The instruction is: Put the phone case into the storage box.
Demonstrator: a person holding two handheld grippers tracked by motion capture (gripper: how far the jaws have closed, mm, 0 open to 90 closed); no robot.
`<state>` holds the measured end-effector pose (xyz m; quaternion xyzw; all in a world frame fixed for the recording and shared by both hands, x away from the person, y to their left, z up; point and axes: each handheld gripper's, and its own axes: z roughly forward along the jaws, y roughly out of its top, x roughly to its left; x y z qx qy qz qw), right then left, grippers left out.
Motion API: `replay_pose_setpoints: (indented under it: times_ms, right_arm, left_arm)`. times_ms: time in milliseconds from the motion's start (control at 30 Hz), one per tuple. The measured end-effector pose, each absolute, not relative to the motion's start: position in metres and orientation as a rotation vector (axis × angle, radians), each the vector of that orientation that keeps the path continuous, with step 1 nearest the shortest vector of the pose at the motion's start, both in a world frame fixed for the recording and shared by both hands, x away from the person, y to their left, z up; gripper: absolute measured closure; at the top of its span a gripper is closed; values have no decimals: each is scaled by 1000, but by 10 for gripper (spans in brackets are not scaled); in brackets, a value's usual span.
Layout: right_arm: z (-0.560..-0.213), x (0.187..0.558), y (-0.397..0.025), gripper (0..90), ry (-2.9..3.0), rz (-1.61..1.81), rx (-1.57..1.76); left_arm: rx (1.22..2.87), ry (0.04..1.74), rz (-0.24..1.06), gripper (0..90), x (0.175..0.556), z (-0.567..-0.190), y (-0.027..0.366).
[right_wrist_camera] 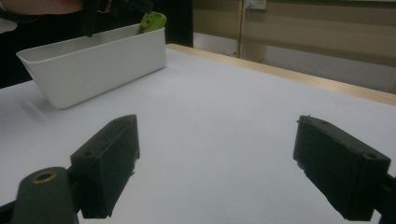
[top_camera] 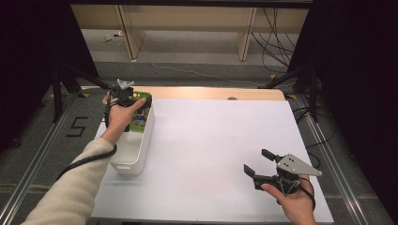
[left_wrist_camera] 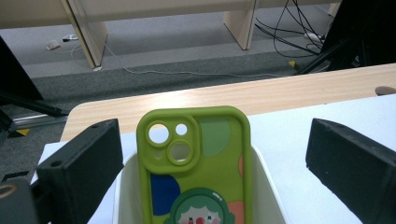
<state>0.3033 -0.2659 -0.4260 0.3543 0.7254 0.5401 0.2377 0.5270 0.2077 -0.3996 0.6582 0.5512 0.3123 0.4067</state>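
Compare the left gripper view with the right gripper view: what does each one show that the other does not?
Left gripper view: the phone case's camera cutouts and clown picture, seen between the open left tool jaws.

Right gripper view: the white bin's long outer side, beyond the open right tool.

Both: the green case leaning in the bin, the white table sheet, the wooden table edge.

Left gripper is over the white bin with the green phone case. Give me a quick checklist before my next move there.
1. Left gripper jaws open: ok, spread wide either side of the case.
2. Green phone case released: ok, neither jaw touches it.
3. Case inside the white bin: ok, it leans at the far end, top above the rim.
4. Case lying flat: not ok, it stands tilted.
5. Right gripper clear of the bin: ok, open over the bare white table.
6. Case bottom seated: cannot tell, hidden.
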Motion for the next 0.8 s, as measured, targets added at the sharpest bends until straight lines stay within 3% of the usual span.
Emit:
replay_pose_setpoints:
  times_ms: [800]
  right_arm:
    - [-426, 303, -267, 156, 1985, 1477, 973]
  left_arm:
    - [1675, 1341, 772, 17, 505, -396, 209]
